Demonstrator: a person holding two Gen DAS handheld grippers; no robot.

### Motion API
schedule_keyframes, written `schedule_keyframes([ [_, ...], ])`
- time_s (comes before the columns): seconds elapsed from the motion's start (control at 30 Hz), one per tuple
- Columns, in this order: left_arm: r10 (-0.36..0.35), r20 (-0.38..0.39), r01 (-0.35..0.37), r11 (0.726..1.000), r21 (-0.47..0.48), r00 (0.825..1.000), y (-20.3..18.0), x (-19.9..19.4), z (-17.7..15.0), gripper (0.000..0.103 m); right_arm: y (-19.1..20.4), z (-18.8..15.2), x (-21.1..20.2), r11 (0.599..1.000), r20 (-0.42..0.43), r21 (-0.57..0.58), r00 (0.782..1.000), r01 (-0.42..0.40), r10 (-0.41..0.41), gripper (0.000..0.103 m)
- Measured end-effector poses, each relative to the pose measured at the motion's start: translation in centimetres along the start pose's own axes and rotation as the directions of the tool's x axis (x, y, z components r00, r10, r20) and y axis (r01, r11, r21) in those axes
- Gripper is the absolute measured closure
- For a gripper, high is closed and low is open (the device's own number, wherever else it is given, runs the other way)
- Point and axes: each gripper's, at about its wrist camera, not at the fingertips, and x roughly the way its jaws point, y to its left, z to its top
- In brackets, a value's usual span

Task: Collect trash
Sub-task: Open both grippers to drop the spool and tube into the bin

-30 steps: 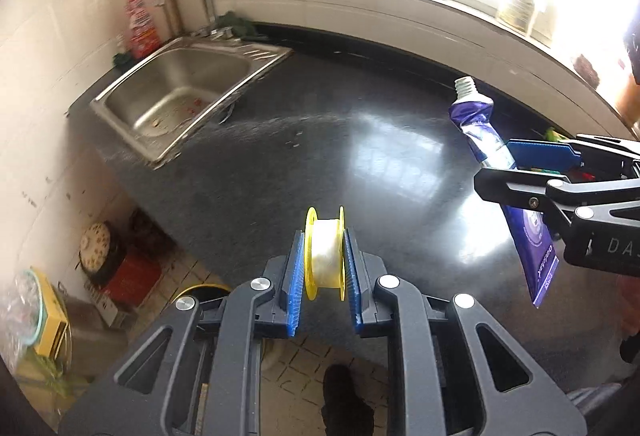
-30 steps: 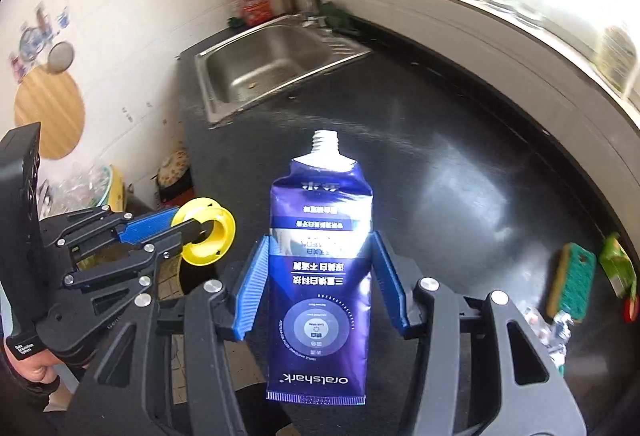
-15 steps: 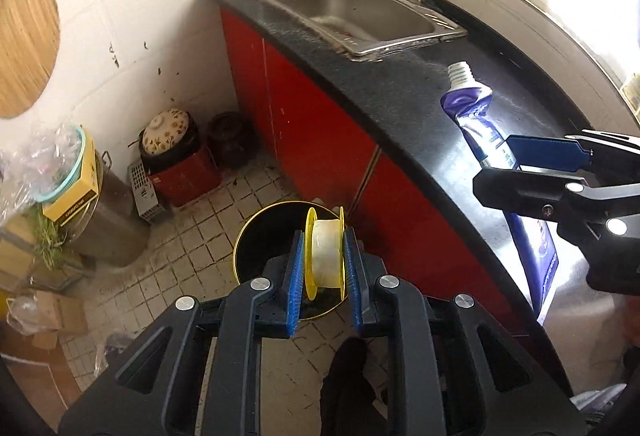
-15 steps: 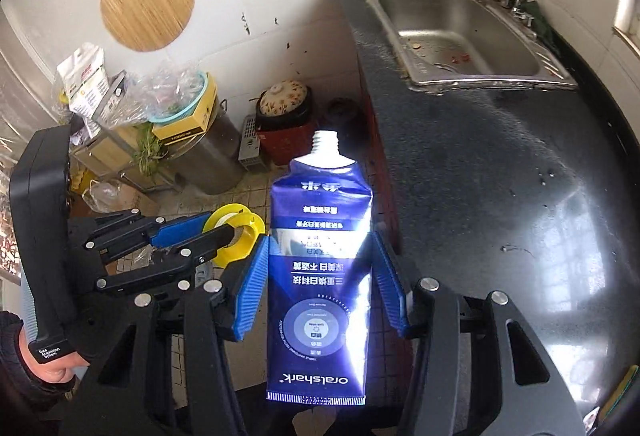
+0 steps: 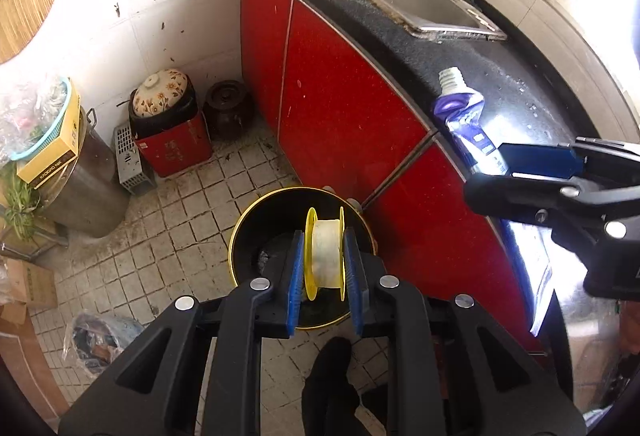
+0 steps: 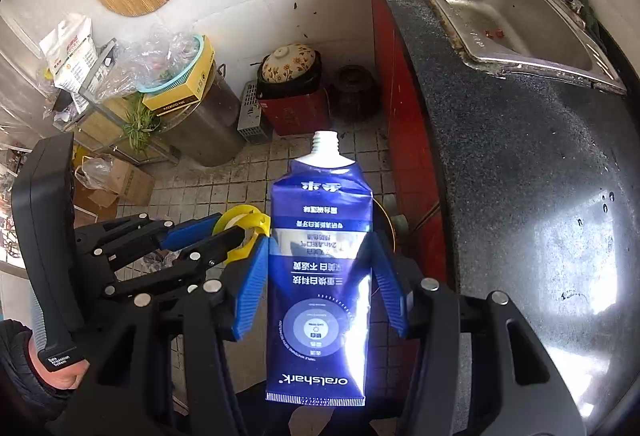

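Left wrist view: left gripper (image 5: 323, 256) clamps a yellow spool (image 5: 325, 254) over the bin (image 5: 240, 232).
Right gripper (image 6: 320, 276): pinching a blue tube (image 6: 318, 276).
Nearby: red cabinet (image 5: 340, 108), clay pot (image 5: 160, 98), counter (image 6: 520, 164).

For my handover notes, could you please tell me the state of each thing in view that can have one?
left gripper: shut on the yellow spool
yellow spool: held on edge, above the bin
right gripper: shut on the toothpaste tube
toothpaste tube: uncapped, flattened, nozzle pointing away
bin: open, on the floor
sink: unfilled, a few scraps inside
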Motion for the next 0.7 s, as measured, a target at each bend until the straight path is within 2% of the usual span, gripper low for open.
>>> schedule_keyframes([
  [0.07, -0.006, -0.006, 0.006, 1.0, -0.001, 1.0, 0.5, 0.6, 0.0, 0.083, -0.1, 0.4, 0.7, 1.0, -0.009, -0.001, 1.0, 0.002, -0.002, 0.051],
  [0.1, -0.014, -0.011, 0.014, 1.0, -0.006, 1.0, 0.7, 1.0, 0.0, 0.078, -0.1, 0.4, 0.9, 1.0, -0.013, -0.001, 1.0, 0.001, -0.001, 0.051],
  [0.17, -0.015, -0.013, 0.015, 1.0, -0.015, 1.0, 1.0, 1.5, -0.1, 0.051, -0.2, 0.9, 1.7, 1.0, -0.03, 0.008, 1.0, -0.008, 0.008, 0.05],
  [0.2, -0.013, -0.012, 0.013, 1.0, -0.024, 1.0, 1.2, 1.8, -0.2, 0.034, -0.3, 1.0, 2.0, 1.0, -0.043, 0.013, 0.999, -0.021, 0.022, 0.046],
  [0.23, -0.01, -0.009, 0.009, 1.0, -0.028, 1.0, 1.3, 1.9, -0.3, 0.032, -0.3, 1.2, 2.2, 1.0, -0.047, 0.013, 0.999, -0.019, 0.02, 0.044],
  [0.27, -0.003, -0.01, 0.003, 1.0, -0.03, 1.0, 1.4, 2.0, -0.4, 0.032, -0.3, 1.4, 2.3, 1.0, -0.045, 0.012, 0.999, -0.017, 0.017, 0.035],
  [0.3, 0.0, -0.015, 0.0, 1.0, -0.031, 1.0, 1.6, 2.1, -0.5, 0.032, -0.3, 1.5, 2.3, 1.0, -0.045, 0.013, 0.999, -0.018, 0.018, 0.03],
  [0.37, 0.008, -0.018, -0.009, 0.999, -0.033, 1.0, 1.8, 2.1, -0.8, 0.031, -0.5, 1.6, 2.1, 0.999, -0.042, 0.024, 0.999, -0.025, 0.026, 0.03],
  [0.5, 0.032, -0.007, -0.033, 0.999, -0.029, 0.999, 2.0, 1.3, -1.2, 0.021, -0.9, 1.6, 1.1, 0.999, -0.026, 0.026, 0.999, -0.032, 0.033, 0.025],
  [0.6, 0.052, -0.003, -0.052, 0.999, -0.016, 0.999, 1.7, 0.5, -1.2, 0.014, -1.6, 0.9, -0.3, 0.999, -0.008, 0.04, 1.0, -0.029, 0.029, 0.02],
  [0.7, 0.069, 0.018, -0.069, 0.997, 0.016, 0.997, 0.6, -0.7, -0.8, 0.011, -2.5, -0.3, -2.3, 0.998, 0.022, 0.066, 1.0, -0.01, 0.009, 0.018],
])
